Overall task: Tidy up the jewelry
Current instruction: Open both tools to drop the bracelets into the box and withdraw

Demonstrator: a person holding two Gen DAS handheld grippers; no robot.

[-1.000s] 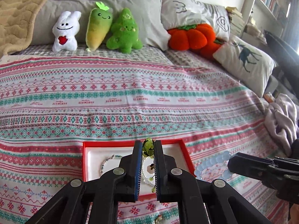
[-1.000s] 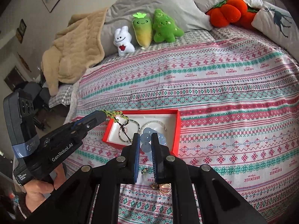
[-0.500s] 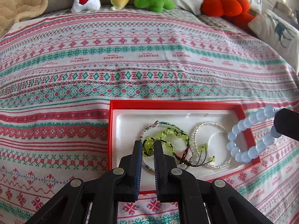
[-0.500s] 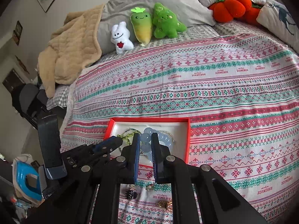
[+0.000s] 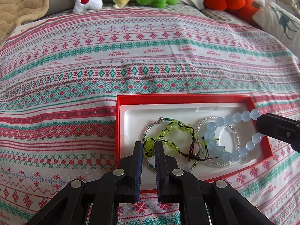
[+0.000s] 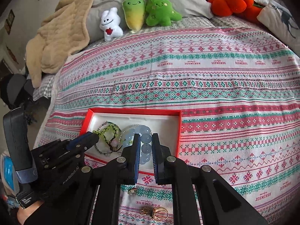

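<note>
A red box (image 5: 187, 98) with a white liner lies on the patterned bedspread; it also shows in the right wrist view (image 6: 135, 110). My left gripper (image 5: 148, 144) is shut on a green bead bracelet (image 5: 169, 131), which lies on the liner. My right gripper (image 6: 145, 136) is shut on a pale blue bead bracelet (image 5: 221, 136), lowered into the box's right half. A clear bead bracelet (image 5: 201, 121) and a thin teal bead bracelet (image 5: 150, 127) lie in the box beneath them.
Gold rings (image 6: 155, 212) and a small earring (image 6: 132, 191) lie on the bedspread in front of the box. Plush toys (image 6: 135, 13), an orange pumpkin cushion (image 6: 230, 1) and pillows line the bed's far end. A beige blanket (image 6: 56, 37) lies at the far left.
Both grippers have lowered their bracelets into the red box. The green bracelet now rests on the liner and the blue one hangs partly onto it.
</note>
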